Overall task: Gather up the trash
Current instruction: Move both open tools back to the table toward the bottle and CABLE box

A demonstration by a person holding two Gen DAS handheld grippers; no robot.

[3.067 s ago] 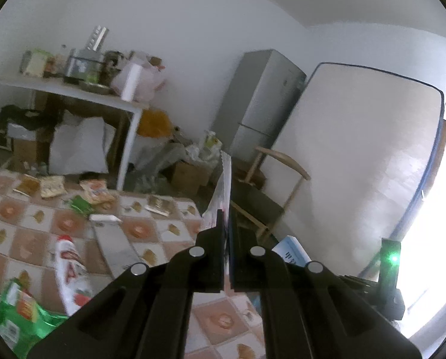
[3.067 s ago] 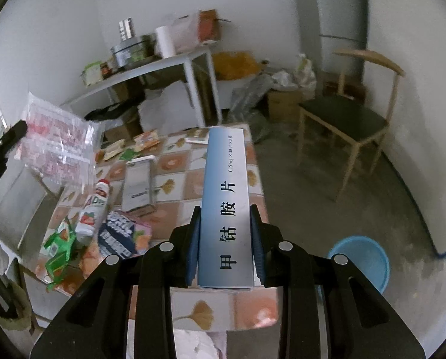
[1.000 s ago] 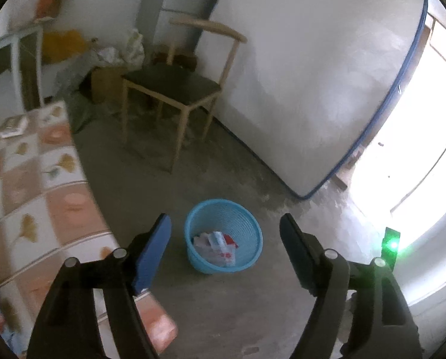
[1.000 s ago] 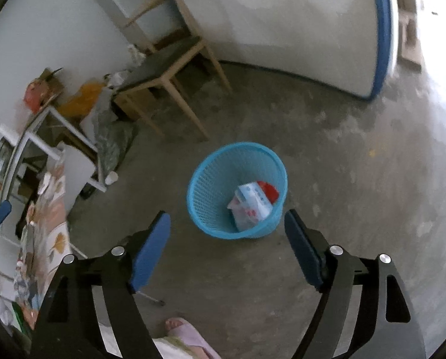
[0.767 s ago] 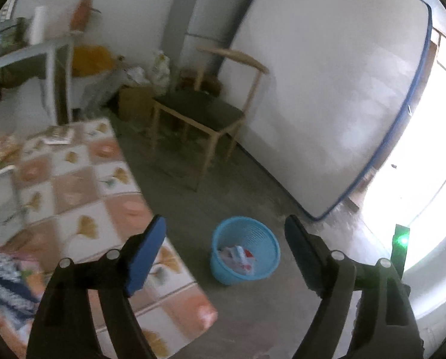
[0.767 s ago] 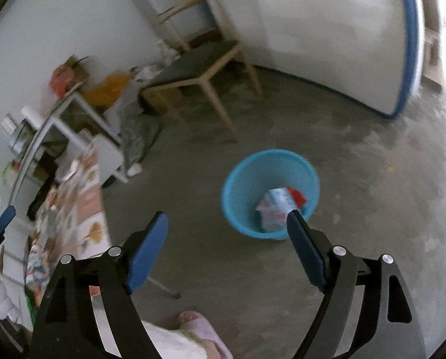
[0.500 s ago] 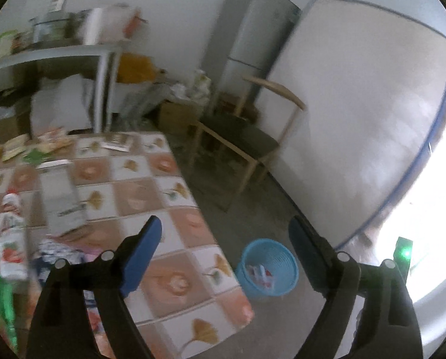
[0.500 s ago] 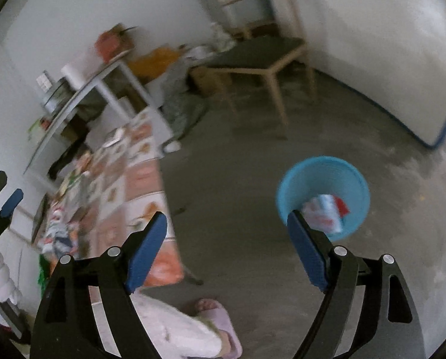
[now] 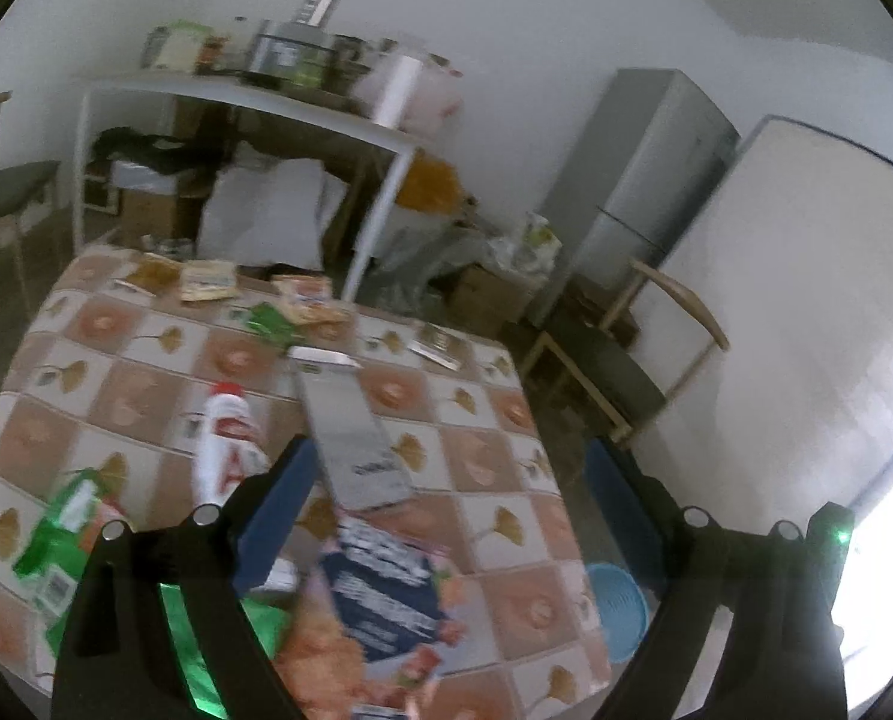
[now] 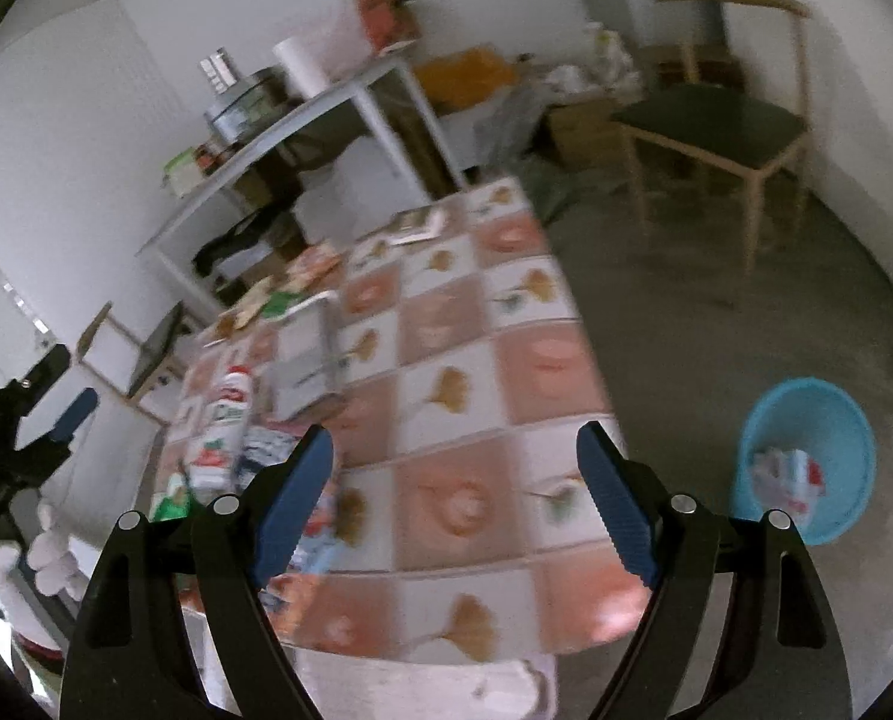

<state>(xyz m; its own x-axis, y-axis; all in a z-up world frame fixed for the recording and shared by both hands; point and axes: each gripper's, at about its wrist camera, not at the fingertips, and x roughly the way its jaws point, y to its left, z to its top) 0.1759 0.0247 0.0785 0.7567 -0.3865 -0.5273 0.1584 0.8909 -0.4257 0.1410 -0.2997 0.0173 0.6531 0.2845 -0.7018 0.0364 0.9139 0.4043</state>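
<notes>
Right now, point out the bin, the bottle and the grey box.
bin (image 10: 806,414): right wrist view, back inner wall.
bottle (image 9: 227,438): left wrist view, white body below the red cap.
grey box (image 9: 356,444): left wrist view, top face.

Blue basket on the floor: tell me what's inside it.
In the right wrist view, the blue basket holds a few crumpled wrappers, white and pale blue with a red patch. Its near wall covers the bottom, so anything under them cannot be seen.

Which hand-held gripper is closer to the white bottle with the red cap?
Left. The left hand-held gripper hangs open with the white bottle just past its left fingertip. The right hand-held gripper, also open, sits farther along the table.
</notes>
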